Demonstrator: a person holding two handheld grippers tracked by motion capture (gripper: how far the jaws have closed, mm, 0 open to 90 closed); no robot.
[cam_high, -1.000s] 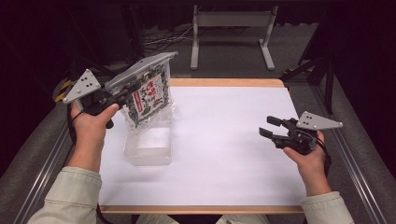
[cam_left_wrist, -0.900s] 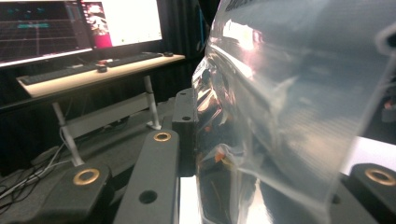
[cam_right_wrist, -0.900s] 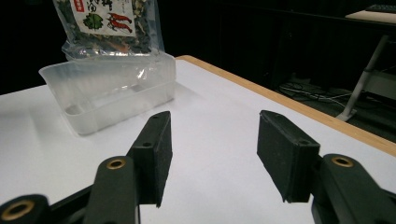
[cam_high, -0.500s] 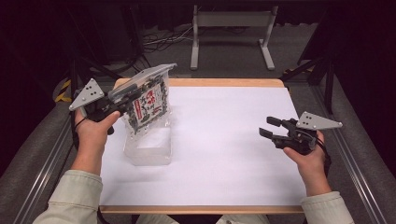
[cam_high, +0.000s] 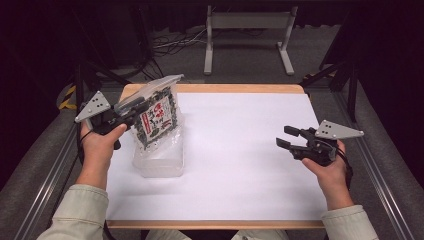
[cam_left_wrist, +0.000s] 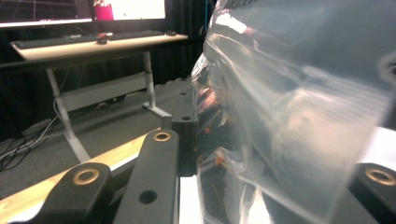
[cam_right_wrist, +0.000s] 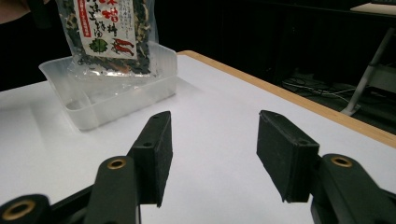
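High view: left gripper (cam_high: 131, 111) clamps top edge of snack pouch (cam_high: 157, 117), pouch hanging upright with lower end inside clear plastic tub (cam_high: 159, 161) at left side of surface (cam_high: 240, 165). Right gripper (cam_high: 286, 137) well apart at right, hovering above white sheet, jaws spread, nothing between them. Right gripper view: pouch bottom touches tub floor, far left.

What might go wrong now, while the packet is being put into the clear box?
1. The left tool grips the snack packet only by its top edge, so the slippery film may slide out.
2. The packet hangs tilted over the clear box; its bottom may catch the rim and tip the light box, since the right tool is far away, open.
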